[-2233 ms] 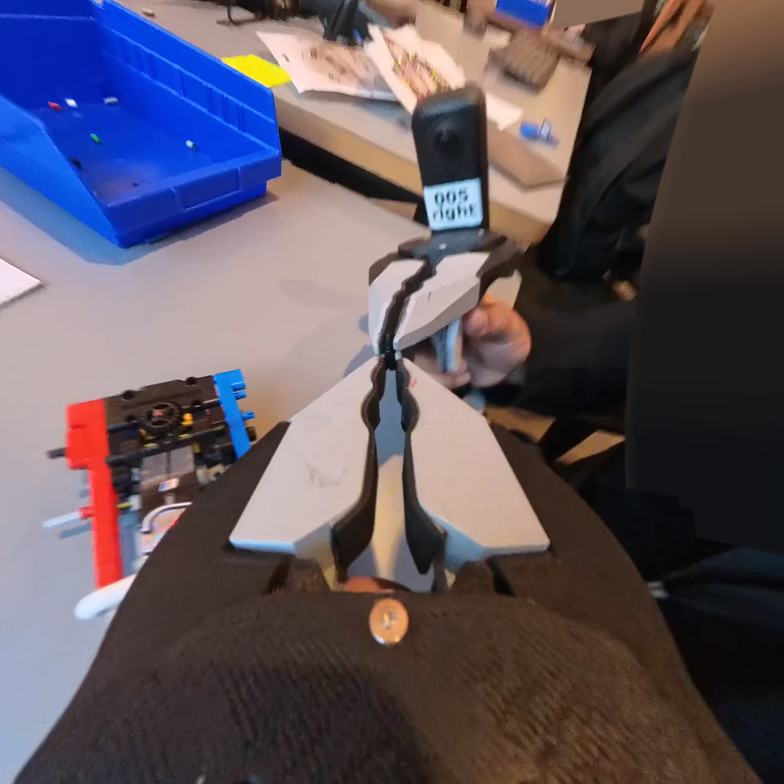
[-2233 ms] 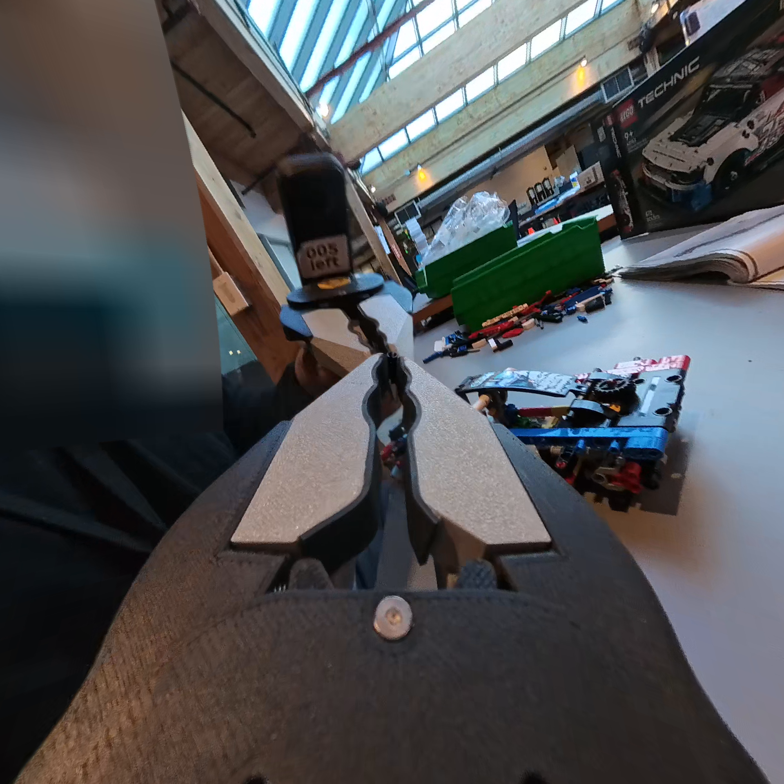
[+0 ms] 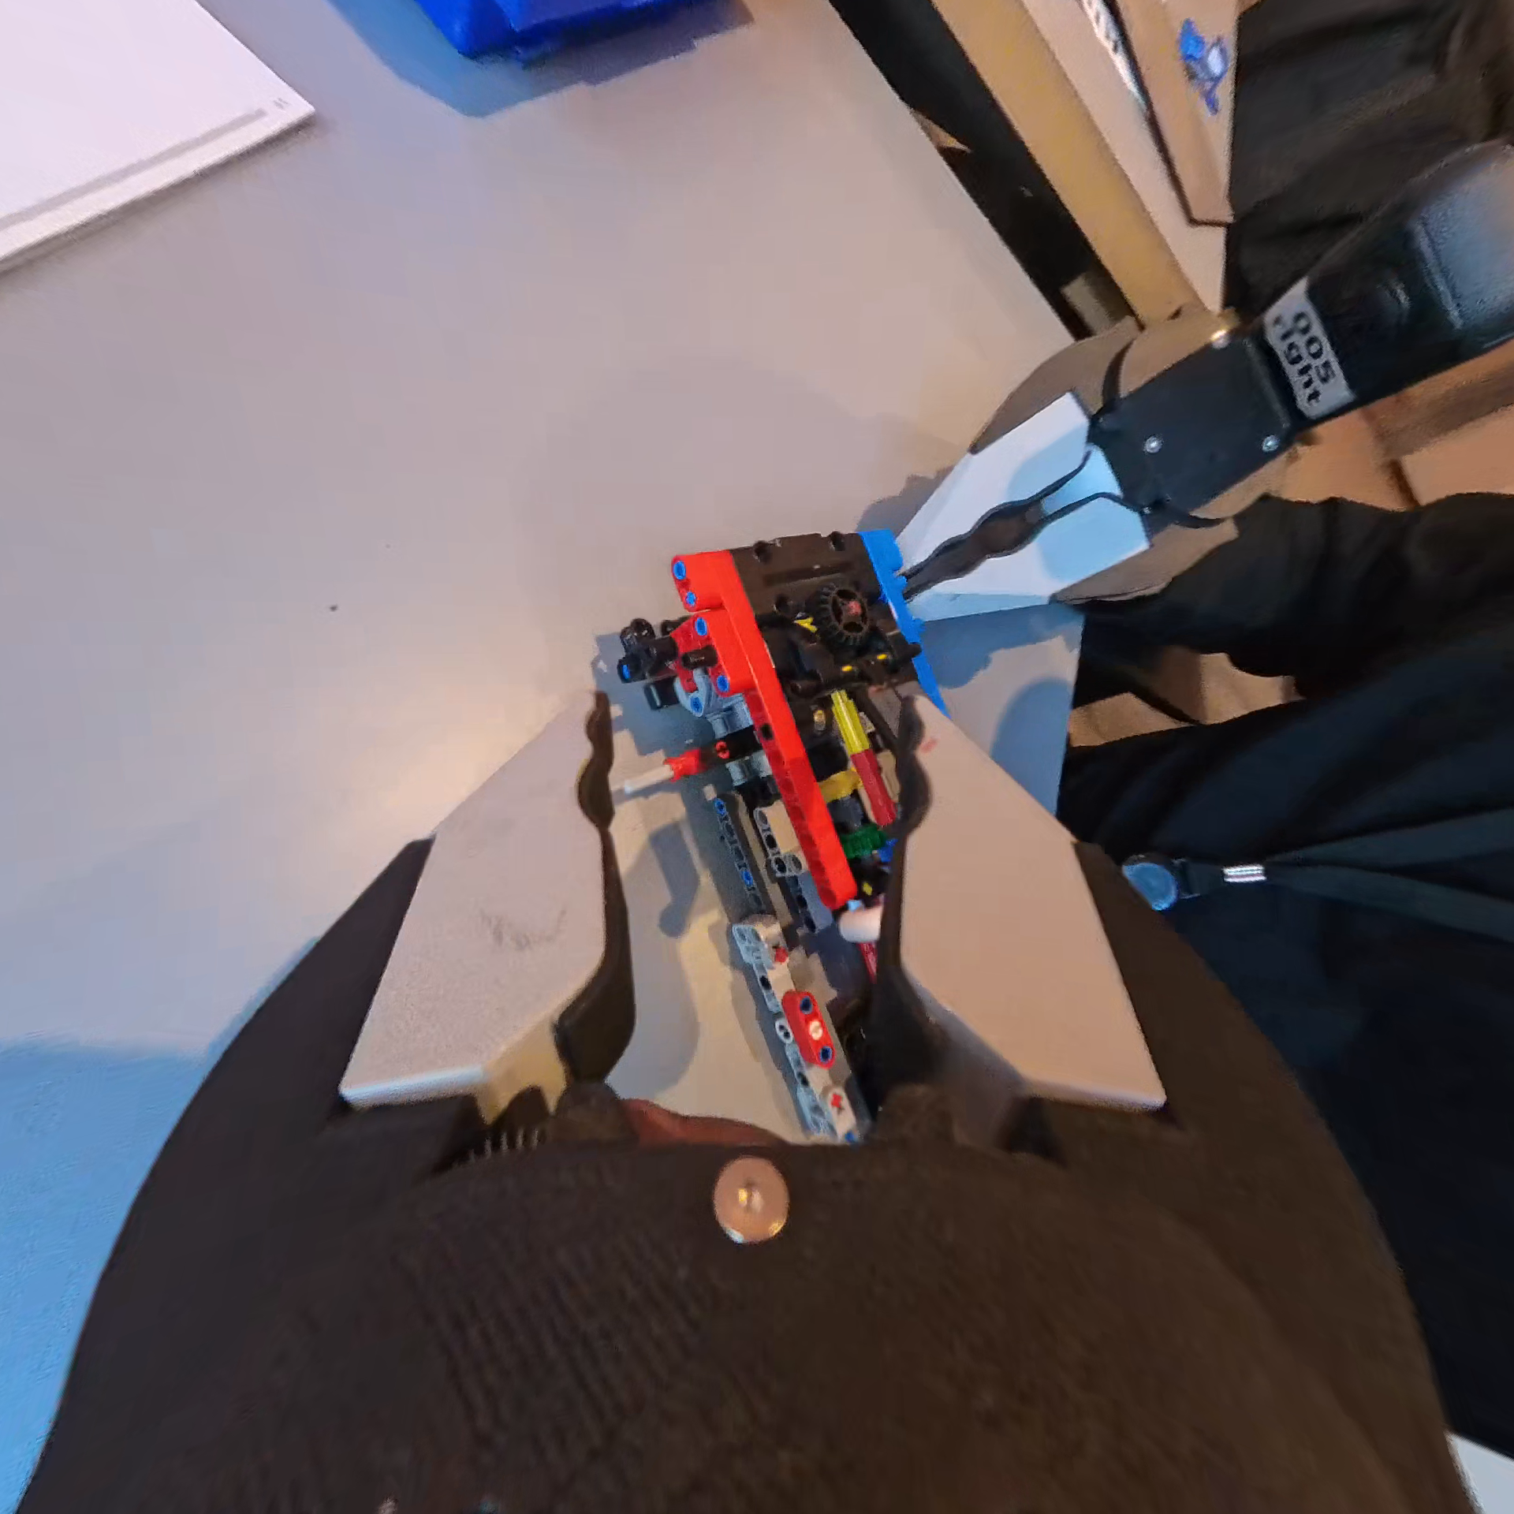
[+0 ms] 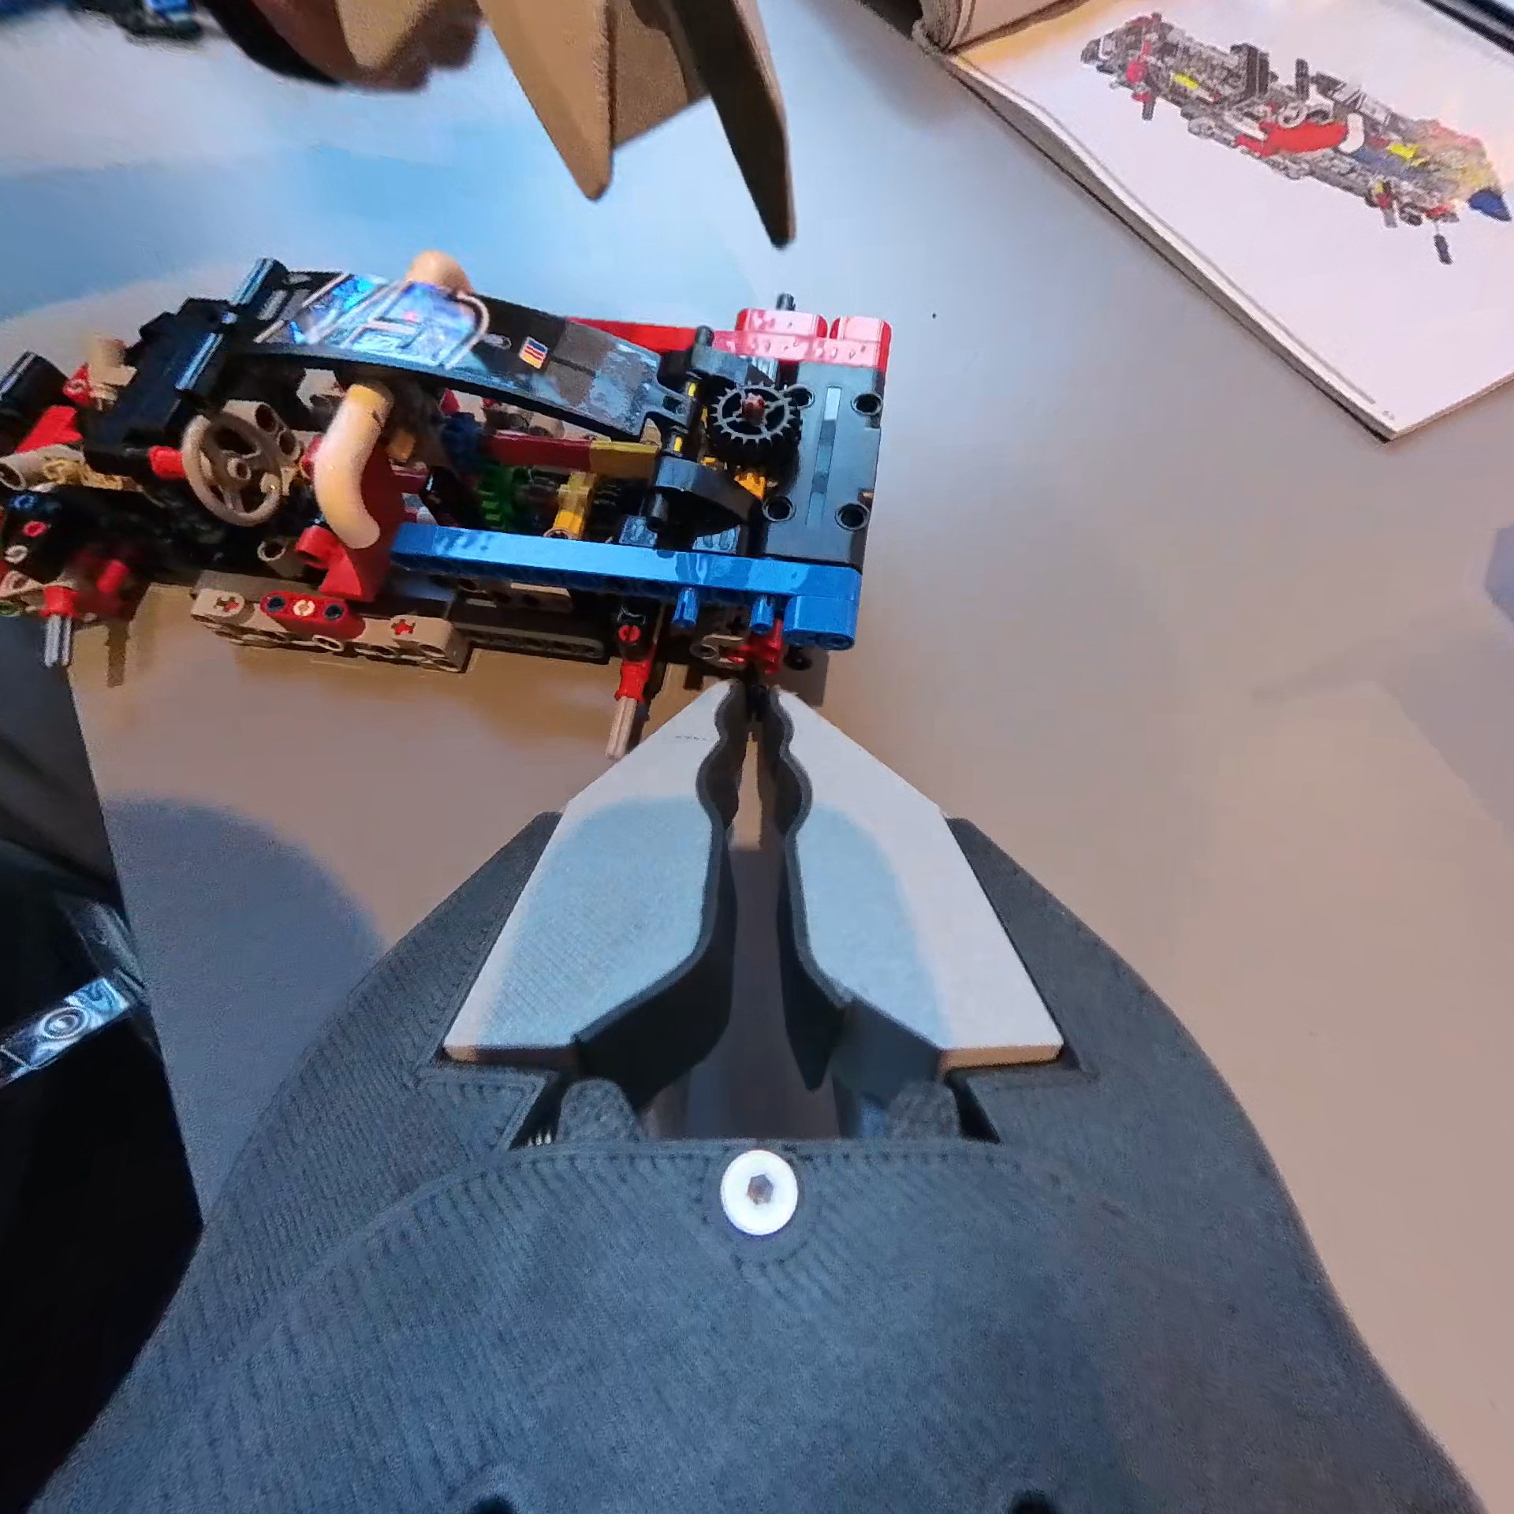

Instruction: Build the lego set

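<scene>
The left gripper (image 3: 750, 762) hangs low over the grey tabletop (image 3: 369, 508) with its jaws spread wide, straddling the near half of the partly built Lego vehicle chassis of black, red, blue and yellow beams (image 3: 786, 737). The model's long axis runs almost straight away from these jaws; one grey finger (image 3: 975, 885) lies along the model's right flank, apparently touching it, while the other stands clear on the left, so nothing is clamped yet.

At the far end of the chassis, the right gripper (image 4: 752, 696) comes in from the side, across that axis. Its jaws are pressed nearly together, and whether a small dark piece sits between the tips cannot be told. The tips sit just beside the long blue side beam (image 4: 623, 565), right at the red and blue pins projecting from its end corner. My reading is that the right gripper is nearer the working spot, and the coming move turns on pushing straight into that blue flank while the left steadies the body.

Beyond the model lies an open white instruction booklet (image 4: 1278, 188).
</scene>
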Tool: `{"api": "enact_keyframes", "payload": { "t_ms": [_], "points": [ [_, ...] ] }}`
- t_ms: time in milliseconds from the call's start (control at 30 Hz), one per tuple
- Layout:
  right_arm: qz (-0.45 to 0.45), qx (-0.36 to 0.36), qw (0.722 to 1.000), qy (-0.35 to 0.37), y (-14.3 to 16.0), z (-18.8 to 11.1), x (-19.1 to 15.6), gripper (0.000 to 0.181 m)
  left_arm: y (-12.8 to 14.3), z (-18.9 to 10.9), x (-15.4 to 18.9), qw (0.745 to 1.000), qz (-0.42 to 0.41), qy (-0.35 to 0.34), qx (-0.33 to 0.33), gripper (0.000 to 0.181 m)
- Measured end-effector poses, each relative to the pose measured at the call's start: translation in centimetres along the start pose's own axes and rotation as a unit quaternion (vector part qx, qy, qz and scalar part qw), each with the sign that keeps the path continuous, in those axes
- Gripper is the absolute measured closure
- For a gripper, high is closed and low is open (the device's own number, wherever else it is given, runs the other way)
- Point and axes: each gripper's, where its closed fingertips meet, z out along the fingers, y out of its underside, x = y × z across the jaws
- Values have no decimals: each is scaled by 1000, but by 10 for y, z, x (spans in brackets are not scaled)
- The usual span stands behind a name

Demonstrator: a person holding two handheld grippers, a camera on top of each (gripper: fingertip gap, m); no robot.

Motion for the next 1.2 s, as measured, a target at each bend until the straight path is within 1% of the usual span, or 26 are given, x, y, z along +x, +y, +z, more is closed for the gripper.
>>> {"api": "enact_keyframes", "payload": {
  "t_ms": [100,233,300,333,633,800,933,1200],
  "points": [
    [3,4,1000,6,-2,1,1,180,3,10,-1,1000,-1,14,-20,113],
    [2,-7,1000,14,1,3,2,180,5,21,4,999,4,32,-30,112],
    [2,-9,1000,17,1,3,2,180,9,26,3,999,7,30,-40,114],
    [3,-9,1000,17,0,3,2,180,10,28,2,999,8,30,-43,112],
    [8,-3,1000,19,-1,2,3,180,9,29,2,999,10,38,-34,111],
    [26,-10,999,18,-1,5,4,181,9,28,0,999,12,28,-14,111],
    [8,-14,999,38,-1,6,4,181,9,28,1,1000,11,23,-4,111],
    [4,-9,999,48,-3,6,6,181,8,27,1,999,30,12,-1,112]
  ]
}}
